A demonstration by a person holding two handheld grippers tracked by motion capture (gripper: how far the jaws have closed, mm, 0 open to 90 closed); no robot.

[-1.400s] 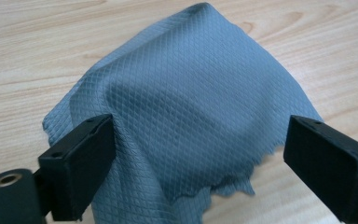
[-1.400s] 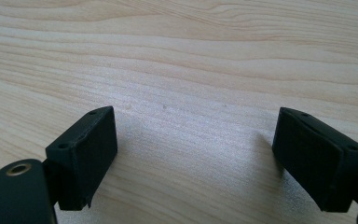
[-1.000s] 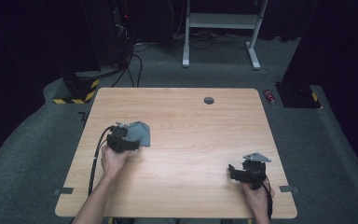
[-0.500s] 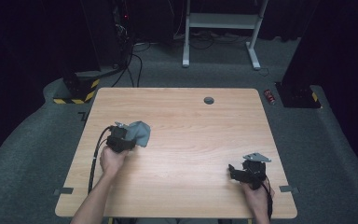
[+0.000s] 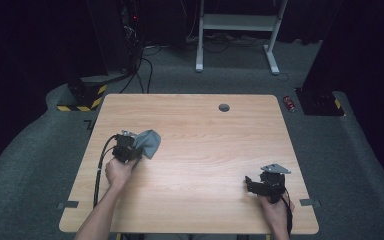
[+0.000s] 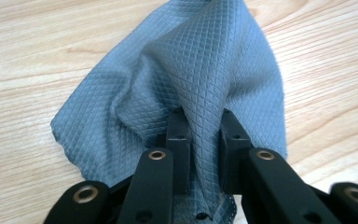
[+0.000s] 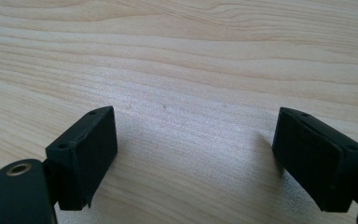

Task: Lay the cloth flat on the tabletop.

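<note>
My left hand-held gripper [image 6: 200, 135] has just closed, pinching the grey cloth's [image 6: 191, 79] near fold; the cloth stretches ahead; right hand-held gripper [image 7: 196, 158] spread, well apart.

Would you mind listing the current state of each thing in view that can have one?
Left gripper: its jaws have just been closing and now pinch a raised fold of the cloth.
Grey cloth: crumpled, bunched up at the jaws, the rest lying on the table.
Right gripper: jaws wide apart, nothing between them, low over bare wood.
Table: upright, with a round grommet near its far edge.
</note>
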